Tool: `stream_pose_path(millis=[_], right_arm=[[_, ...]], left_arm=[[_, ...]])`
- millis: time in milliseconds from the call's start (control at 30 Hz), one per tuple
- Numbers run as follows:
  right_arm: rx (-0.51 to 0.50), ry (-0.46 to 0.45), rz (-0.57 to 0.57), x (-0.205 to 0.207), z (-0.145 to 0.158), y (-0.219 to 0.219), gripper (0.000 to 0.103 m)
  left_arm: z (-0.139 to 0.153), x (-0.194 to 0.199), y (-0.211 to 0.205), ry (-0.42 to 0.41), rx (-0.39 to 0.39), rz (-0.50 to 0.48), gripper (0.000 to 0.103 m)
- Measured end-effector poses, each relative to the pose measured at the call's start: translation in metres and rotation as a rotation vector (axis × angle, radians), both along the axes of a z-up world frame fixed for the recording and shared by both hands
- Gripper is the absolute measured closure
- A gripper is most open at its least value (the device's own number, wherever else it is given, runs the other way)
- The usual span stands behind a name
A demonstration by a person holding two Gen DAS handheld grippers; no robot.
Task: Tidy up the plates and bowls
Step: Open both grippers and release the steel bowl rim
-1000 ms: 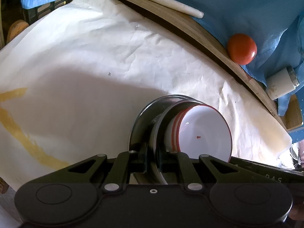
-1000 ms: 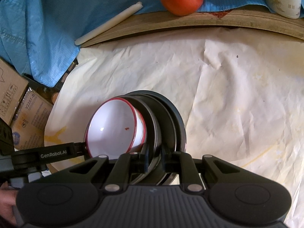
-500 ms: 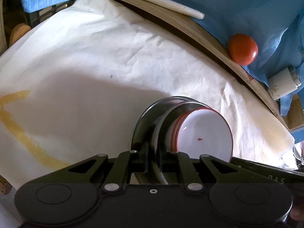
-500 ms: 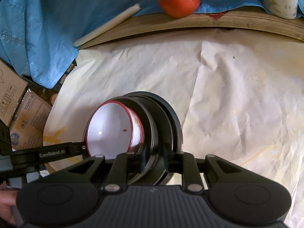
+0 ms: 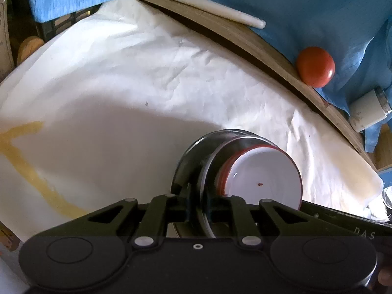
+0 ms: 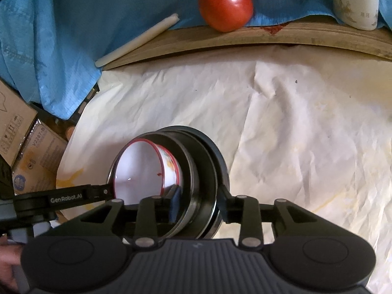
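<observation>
**Nested stack set on paper, both grips easing off**

Stack: red-rimmed white bowl (image 5: 263, 171) nested inside steel plates (image 6: 196, 166), all sitting on the crinkled white paper (image 5: 122, 78) covering the worktop, near its front edge. Red tomato (image 6: 225, 6), white stick (image 5: 196, 5) and white cup (image 5: 367, 112) lie well apart, by the blue cloth (image 5: 294, 7) and wooden board (image 6: 245, 39) at the back.

Handling, judged: steel is stiff, thin-rimmed, slick; prob. light singly but the stack has some weight. The bowl looks enamel or melamine, so hard, could chip if knocked. Nested pieces can slide or rattle vs. each other. Best hold is at the rims, from opposite sides, pinching across the rim edge, not the smooth curved wall.

Left hand-held gripper (image 5: 199, 203): jaws nearly closed, just starting to open, steel rim between them; pads look to be on it.

Right hand-held gripper (image 6: 198, 203): jaws opening, roughly a third apart; the plate rims sit between, w/ the right pad clear of the metal and a gap showing on the left too, so no real grip.
</observation>
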State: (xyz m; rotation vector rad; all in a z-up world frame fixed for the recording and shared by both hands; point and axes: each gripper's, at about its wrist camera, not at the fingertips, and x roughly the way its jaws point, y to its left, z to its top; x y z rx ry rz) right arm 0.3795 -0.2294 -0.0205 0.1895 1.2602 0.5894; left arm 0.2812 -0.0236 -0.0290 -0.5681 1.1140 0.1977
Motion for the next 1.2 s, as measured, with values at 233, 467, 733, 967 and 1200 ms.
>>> stream_pose_path(millis=[233,467,733,967,1200], right_arm=[[0.0,-0.001,-0.003,0.0,0.002,0.0,0.065],[-0.011,-0.012,-0.014,-0.001,0.002,-0.004,0.055],[-0.011,-0.026,-0.02,-0.002,0.003,-0.008,0.047],[-0.017,-0.043,-0.025,-0.004,0.004,-0.012,0.035],[-0.016,-0.055,-0.025,-0.006,0.006,-0.016,0.027]], left_arm=[[0.002,-0.001,0.0,-0.003,0.009,0.006,0.086],[0.003,-0.003,0.003,-0.016,0.003,0.026,0.083],[0.007,-0.004,0.003,-0.026,0.023,0.033,0.079],[0.008,-0.004,0.004,-0.024,0.021,0.034,0.077],[0.009,-0.007,0.004,-0.024,0.018,0.038,0.075]])
